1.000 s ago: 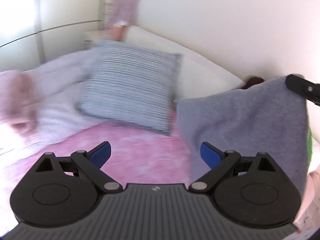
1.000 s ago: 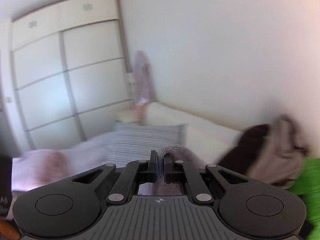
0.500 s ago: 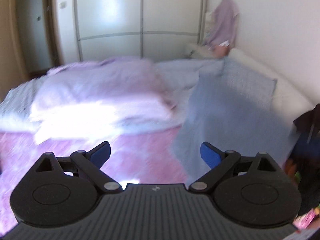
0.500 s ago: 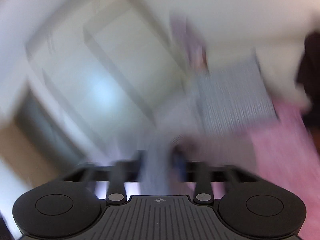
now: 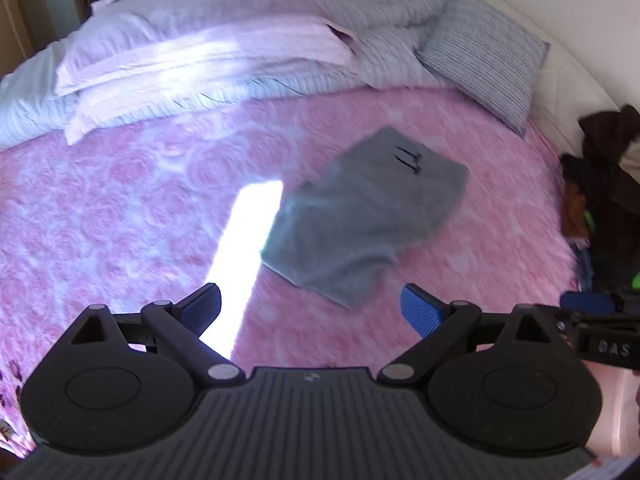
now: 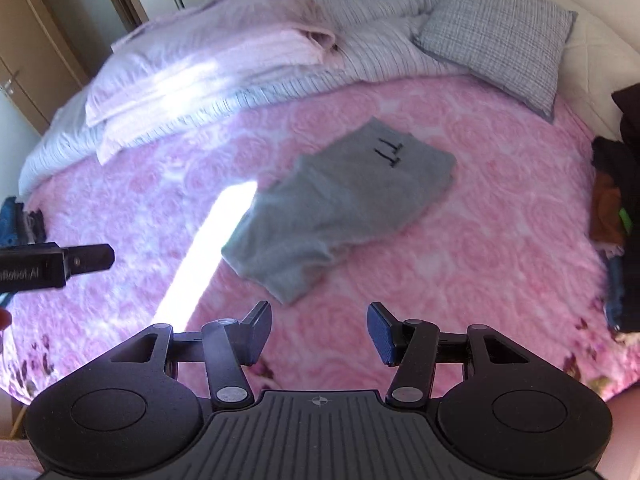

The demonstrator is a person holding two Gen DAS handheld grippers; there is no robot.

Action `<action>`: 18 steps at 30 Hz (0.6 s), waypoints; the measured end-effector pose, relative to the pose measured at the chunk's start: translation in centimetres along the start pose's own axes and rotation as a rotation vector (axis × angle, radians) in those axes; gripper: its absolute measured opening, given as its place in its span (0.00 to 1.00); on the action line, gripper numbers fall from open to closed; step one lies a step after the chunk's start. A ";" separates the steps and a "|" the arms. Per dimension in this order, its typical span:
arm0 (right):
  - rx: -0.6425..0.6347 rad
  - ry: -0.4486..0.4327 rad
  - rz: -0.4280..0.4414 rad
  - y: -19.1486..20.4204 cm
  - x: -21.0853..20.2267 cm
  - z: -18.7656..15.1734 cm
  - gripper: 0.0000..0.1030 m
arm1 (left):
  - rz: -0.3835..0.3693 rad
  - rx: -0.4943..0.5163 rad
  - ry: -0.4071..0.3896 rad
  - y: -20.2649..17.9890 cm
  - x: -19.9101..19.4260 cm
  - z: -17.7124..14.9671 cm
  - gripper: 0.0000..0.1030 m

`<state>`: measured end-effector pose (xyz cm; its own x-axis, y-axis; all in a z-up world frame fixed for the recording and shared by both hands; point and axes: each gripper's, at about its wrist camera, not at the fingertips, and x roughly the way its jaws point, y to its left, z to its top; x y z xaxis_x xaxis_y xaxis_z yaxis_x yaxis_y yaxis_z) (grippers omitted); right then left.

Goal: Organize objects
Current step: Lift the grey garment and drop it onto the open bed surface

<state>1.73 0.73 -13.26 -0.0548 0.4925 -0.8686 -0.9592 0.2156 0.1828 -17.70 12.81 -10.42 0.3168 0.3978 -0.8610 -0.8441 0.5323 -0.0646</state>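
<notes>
Grey garment lies ahead of both hand-held grippers; jaws wide, empty.

Looking down over a pink bedspread with a rose pattern. Left gripper hanging above it, blue pads spread wide, nothing between them. Grey garment lying crumpled on the bedspread just ahead of the gripper, short black marks near its far edge. Bright strip of sunlight running beside the garment on its left. Folded pink and lilac bedding lying across the far side. Striped grey pillow leaning at far right. Dark clothes piling at the right edge. Right gripper showing at lower right; finger state not readable.
</notes>
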 end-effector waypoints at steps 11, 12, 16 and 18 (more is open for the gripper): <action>-0.073 0.062 -0.045 -1.6 1.8 0.3 0.49 | -0.006 0.045 0.021 -2.2 1.1 -0.1 0.92; -0.083 0.064 -0.048 -1.8 2.0 0.5 0.49 | 0.000 0.043 0.021 -2.4 1.3 0.1 0.91; -0.121 0.073 -0.044 -3.1 2.7 1.4 0.49 | 0.024 0.026 0.023 -3.7 2.1 0.9 0.91; -0.135 0.078 -0.036 -4.0 3.0 2.0 0.49 | 0.030 0.018 0.023 -4.5 2.6 1.5 0.91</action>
<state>5.92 3.01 -15.71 -0.0363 0.4187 -0.9074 -0.9893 0.1136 0.0920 -12.45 12.56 -11.63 0.2812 0.3964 -0.8739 -0.8453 0.5335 -0.0299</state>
